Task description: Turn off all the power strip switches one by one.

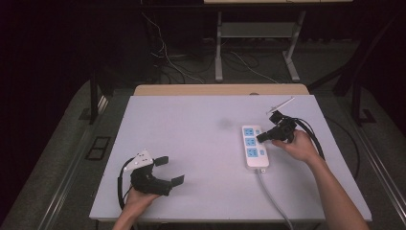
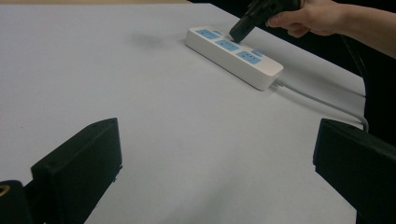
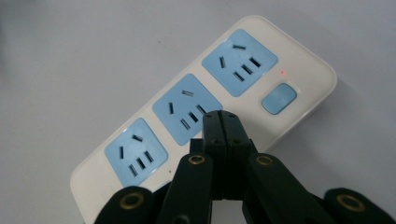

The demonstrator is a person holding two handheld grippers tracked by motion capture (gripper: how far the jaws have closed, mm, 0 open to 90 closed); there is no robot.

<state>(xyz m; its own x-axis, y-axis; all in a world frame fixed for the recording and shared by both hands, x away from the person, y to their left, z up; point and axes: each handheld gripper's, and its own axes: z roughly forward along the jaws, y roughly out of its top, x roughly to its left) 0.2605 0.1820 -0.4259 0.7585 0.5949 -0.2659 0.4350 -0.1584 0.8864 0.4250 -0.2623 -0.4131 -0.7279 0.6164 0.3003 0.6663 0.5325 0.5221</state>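
High view: power strip (image 1: 254, 146) lies on the right half of the counter (image 1: 191, 139), its cable (image 1: 274, 199) running off the near edge. Right gripper (image 1: 262, 137) comes in from the right, jaws pressed together with nothing between them, tip over the strip's middle, near its right edge. Left gripper (image 1: 170, 170) rests at the near left of the counter, jaws spread wide and empty, well apart from the strip.

Left gripper view: own jaws stand wide apart over bare counter. Far off, the right gripper (image 2: 235, 34) points down at the strip (image 2: 233, 56), tip at or just above the middle socket; contact can't be told from here.

Right gripper view: closed tip (image 3: 219, 122) sits by the middle socket (image 3: 187, 109), at the strip's switch side. The blue switch (image 3: 279, 98) lies beside the far socket, with a small red light (image 3: 282, 73) lit next to it.

Progress, as a judgement: the work looks like pressing the switch with the closed tip. Approach done, tip is at the strip, but not yet on the switch. Left to do: shift toward the switch and push. Nothing is plugged in.
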